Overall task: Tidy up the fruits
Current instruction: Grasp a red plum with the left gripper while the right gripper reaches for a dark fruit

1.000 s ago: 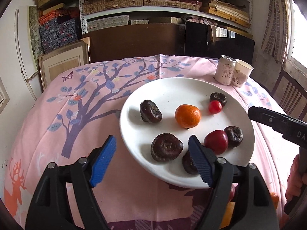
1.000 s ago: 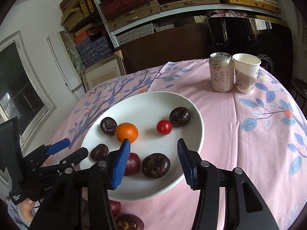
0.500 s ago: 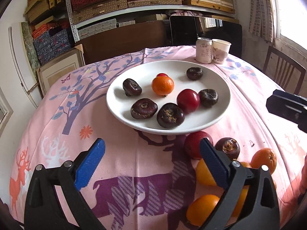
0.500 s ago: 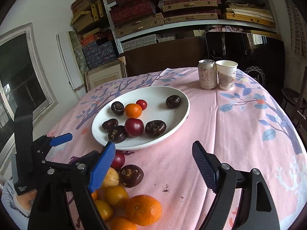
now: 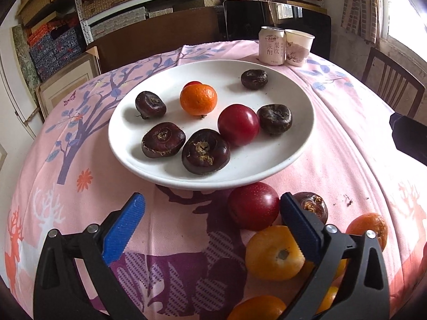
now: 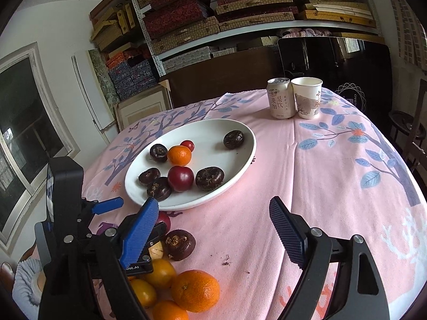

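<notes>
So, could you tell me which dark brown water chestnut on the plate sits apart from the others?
The dark brown water chestnut at the white plate's far side, nearest the drink can.

On plate point(image 6: 240, 165): 5 dark chestnuts point(image 6: 209, 178), 1 mandarin point(image 6: 180, 155), 2 red fruits point(image 6: 180, 178). 1 can point(image 6: 279, 98), 1 paper cup point(image 6: 307, 97). Loose fruit pile point(image 6: 194, 290) partly hidden, no sure count.

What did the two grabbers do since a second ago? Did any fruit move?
Both pulled back from over the white plate toward the near table edge, bringing the loose fruit pile into view. The left gripper and right gripper are open and empty; nothing was grabbed or let go. The fruit on the plate, the can and the paper cup stayed put.
</notes>
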A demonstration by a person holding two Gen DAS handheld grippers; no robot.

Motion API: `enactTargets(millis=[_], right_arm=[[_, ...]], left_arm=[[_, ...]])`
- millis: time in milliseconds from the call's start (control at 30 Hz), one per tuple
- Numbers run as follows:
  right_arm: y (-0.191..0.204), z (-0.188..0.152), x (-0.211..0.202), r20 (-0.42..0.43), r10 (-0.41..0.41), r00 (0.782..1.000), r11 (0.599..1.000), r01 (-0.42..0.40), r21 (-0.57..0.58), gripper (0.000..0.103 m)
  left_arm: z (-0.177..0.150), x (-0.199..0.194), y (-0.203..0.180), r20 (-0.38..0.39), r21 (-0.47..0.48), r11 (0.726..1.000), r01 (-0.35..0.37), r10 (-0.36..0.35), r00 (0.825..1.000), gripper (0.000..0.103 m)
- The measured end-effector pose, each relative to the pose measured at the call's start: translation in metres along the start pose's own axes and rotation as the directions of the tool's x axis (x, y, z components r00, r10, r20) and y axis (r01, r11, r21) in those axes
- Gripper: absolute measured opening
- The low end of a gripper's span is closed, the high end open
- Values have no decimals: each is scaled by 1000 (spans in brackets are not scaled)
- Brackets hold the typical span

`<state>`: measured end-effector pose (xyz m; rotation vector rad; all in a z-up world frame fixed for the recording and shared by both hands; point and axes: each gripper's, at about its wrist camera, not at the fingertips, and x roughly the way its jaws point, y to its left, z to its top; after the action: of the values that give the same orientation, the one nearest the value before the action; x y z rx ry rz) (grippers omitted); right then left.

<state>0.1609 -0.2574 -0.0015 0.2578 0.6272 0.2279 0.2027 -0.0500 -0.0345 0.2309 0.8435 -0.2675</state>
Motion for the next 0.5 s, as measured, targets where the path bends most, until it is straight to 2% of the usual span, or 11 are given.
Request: enactTargets(millis=[67,133,167,233,267,333,367,433,500], right_arm=[[0,0,0,2,0,1000,1000,0,3,86],[-1,0,-1,5,3,1000,1000,-3,12,86],[-2,1,-2,7,6,1000,1000,-7,18,86],[-2,1,-3,11,11,1000,1000,-11,25,86],[-3,2,-4,12,13,1000,1000,-14,27,86],[-1,2,-5,12,22,1000,1000,-22,23,86],[-1,2,-5,12,24,1000,1000,-24,20,86],[-1,2,-5,13,24,1000,1000,-24,15,86],[-1,2,-4,11,22,1000,1000,-22,18,86]], left_arm=[[-5,-6,9,6,-11,1000,12,-11,1000,99],[-12,-17,22,28,-23,1000,-10,11,1000,99],[-16,-22,31,34,-46,998,-46,47,998,99],[-26,-28,51,27,-99,982,-161,164,986,99],[-31,-30,61,20,-129,980,-154,158,987,98],[-36,-34,73,29,-200,979,-49,56,998,98],[-36,-37,74,44,-211,977,-19,29,999,98],[-33,-41,63,73,-165,986,-5,17,997,98],[-29,-38,47,74,-99,995,-33,41,996,98]])
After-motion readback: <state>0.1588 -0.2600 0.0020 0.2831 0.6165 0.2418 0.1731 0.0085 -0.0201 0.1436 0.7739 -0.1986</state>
